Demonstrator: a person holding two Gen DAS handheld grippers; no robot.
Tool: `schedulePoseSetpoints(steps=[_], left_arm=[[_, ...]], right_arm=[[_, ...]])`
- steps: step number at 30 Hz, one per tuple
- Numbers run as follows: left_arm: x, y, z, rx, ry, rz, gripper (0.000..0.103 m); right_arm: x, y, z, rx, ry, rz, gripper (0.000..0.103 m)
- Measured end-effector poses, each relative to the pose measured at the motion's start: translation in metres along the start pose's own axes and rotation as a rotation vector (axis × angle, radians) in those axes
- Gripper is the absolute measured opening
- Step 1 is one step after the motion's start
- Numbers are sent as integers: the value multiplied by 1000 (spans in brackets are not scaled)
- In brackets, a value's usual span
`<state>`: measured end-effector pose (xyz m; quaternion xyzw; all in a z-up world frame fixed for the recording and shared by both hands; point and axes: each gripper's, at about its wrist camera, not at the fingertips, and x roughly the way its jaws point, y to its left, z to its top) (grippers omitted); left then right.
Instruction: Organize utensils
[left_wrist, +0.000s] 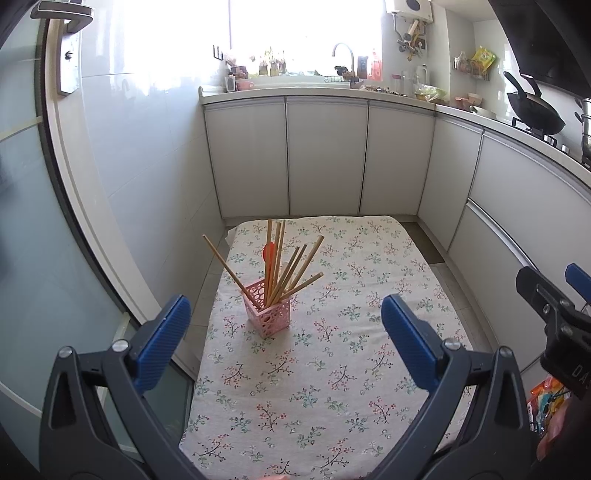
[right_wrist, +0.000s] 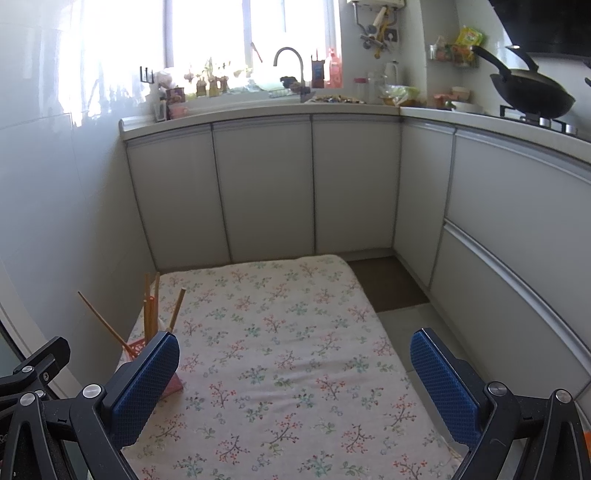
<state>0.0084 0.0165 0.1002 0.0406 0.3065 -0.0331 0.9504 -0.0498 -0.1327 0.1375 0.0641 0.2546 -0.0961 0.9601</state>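
Left gripper (left_wrist: 286, 314): hanging wide open above the near end of the bench, blue pads well apart, nothing sitting between them.
Right gripper (right_wrist: 295, 356): also gaping wide and gripping nothing; in the left wrist view its dark frame is showing at 3 o'clock, off the bench edge.
Bench (left_wrist: 332, 369): wearing a pale cloth printed with small flower sprigs; lying bare apart from one holder.
Holder (left_wrist: 266, 310): pink, square, with punched holes, standing upright on the cloth at about 11 o'clock from the left gripper, near the bench's left edge. In the right wrist view it is sitting at 9 o'clock, mostly hiding behind the left pad of that gripper.
Chopsticks (left_wrist: 280, 262): a bundle of plain wooden sticks standing inside the holder and fanning outward; one is leaning far out toward 10 o'clock, several are tilting toward 2 o'clock.
Red item (left_wrist: 269, 252): something rounded is peeking out behind the sticks; cannot tell what it is.
Cabinets (right_wrist: 262, 184): white doors running along 12 to 3 o'clock beyond the bench.
Wok (right_wrist: 532, 96): sitting on the stove at 2 o'clock.
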Motion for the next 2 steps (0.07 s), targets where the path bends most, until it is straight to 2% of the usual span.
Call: schedulePoseSetpoints(steps=[2], left_arm=[[0, 0, 0, -1, 1, -1, 103]], right_arm=[[1, 0, 0, 0, 1, 2, 103]])
